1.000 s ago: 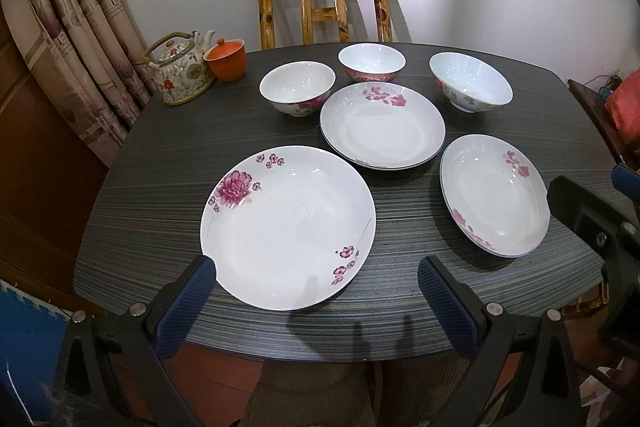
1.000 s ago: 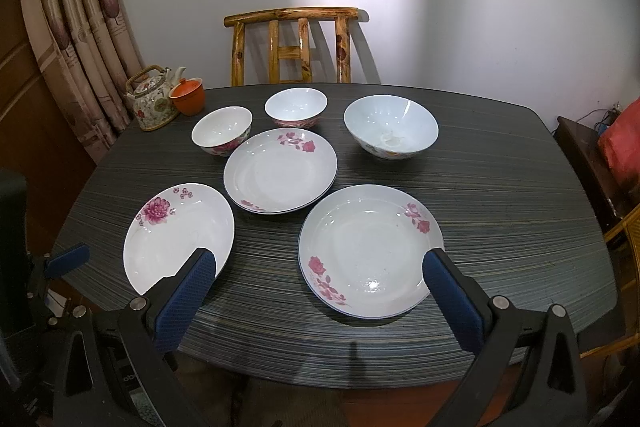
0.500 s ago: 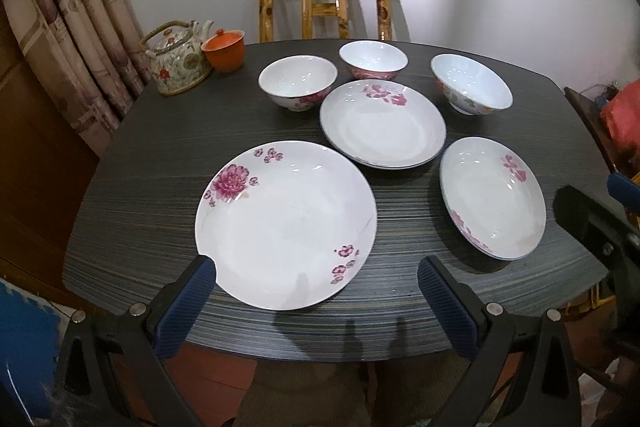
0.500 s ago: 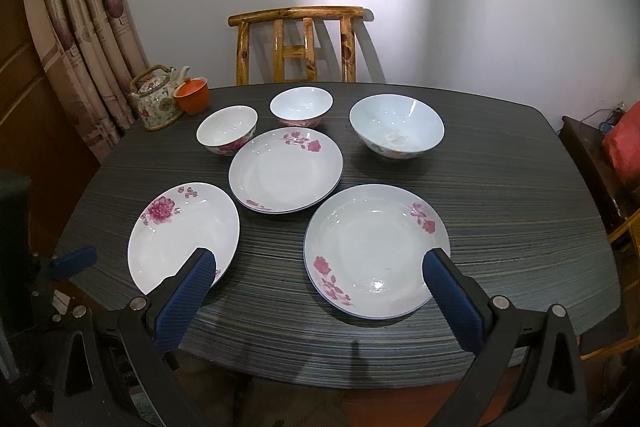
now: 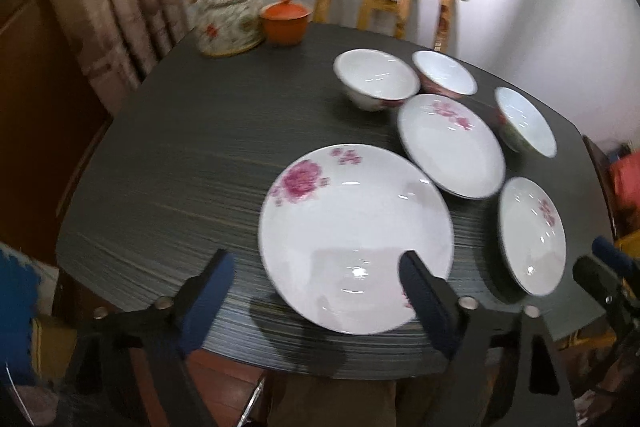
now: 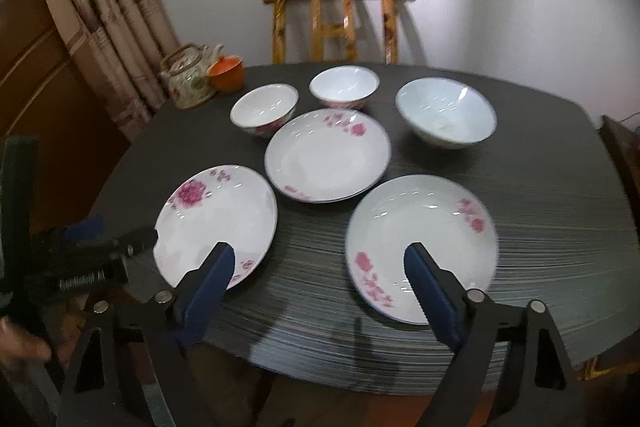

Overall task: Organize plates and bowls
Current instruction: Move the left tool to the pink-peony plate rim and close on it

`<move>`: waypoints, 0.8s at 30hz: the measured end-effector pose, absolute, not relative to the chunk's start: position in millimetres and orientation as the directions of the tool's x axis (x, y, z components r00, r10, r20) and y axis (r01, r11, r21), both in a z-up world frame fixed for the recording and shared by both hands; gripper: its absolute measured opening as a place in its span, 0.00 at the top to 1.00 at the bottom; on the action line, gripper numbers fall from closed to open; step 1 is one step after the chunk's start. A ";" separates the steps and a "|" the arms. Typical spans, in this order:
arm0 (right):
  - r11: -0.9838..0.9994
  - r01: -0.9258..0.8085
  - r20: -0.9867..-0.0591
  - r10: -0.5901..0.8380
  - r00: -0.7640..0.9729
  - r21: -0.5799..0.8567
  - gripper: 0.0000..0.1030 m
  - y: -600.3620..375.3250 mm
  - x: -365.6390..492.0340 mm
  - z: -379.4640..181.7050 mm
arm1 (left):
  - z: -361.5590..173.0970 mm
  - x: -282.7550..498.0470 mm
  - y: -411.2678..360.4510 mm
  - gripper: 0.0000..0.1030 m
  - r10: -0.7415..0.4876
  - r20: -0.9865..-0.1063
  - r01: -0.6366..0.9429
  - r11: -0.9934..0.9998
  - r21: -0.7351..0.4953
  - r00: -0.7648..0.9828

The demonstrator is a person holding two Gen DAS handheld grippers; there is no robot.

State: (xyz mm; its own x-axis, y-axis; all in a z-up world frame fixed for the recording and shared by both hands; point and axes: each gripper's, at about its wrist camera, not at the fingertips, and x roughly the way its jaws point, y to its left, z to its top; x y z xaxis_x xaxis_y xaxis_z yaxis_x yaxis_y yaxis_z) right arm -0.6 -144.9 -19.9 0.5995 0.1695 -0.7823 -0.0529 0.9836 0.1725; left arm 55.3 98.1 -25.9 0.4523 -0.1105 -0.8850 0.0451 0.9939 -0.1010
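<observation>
Left tool point(image 5: 316, 287) closing, nothing gripped, over near rim of big peony plate point(image 5: 356, 247). Right tool point(image 6: 320, 279) closing, empty, above desk point(image 6: 560, 227) beside rose plate point(image 6: 420, 247).

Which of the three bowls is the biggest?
The pale bowl at the right end of the back row: wider and more flared than the two small bowls left of it.

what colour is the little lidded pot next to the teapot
Orange. The lidded pot beside the floral teapot shows best in the left wrist view.
</observation>
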 end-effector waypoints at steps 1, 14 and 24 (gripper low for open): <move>0.982 -0.060 -0.787 0.179 0.590 0.179 0.20 -141.9 2.5 -22.3 | -29.2 59.8 105.2 0.31 -0.122 -0.890 0.034 0.992 -0.119 0.439; 0.956 -0.109 -0.851 0.294 0.436 0.274 0.37 -112.1 63.2 -59.0 | -60.2 100.4 161.7 0.56 -0.314 -0.894 -0.083 0.931 -0.357 0.320; 0.947 -0.087 -0.881 0.321 0.349 0.311 0.44 -105.9 95.3 -84.4 | -75.5 117.7 166.2 0.56 -0.344 -0.900 -0.108 0.918 -0.382 0.268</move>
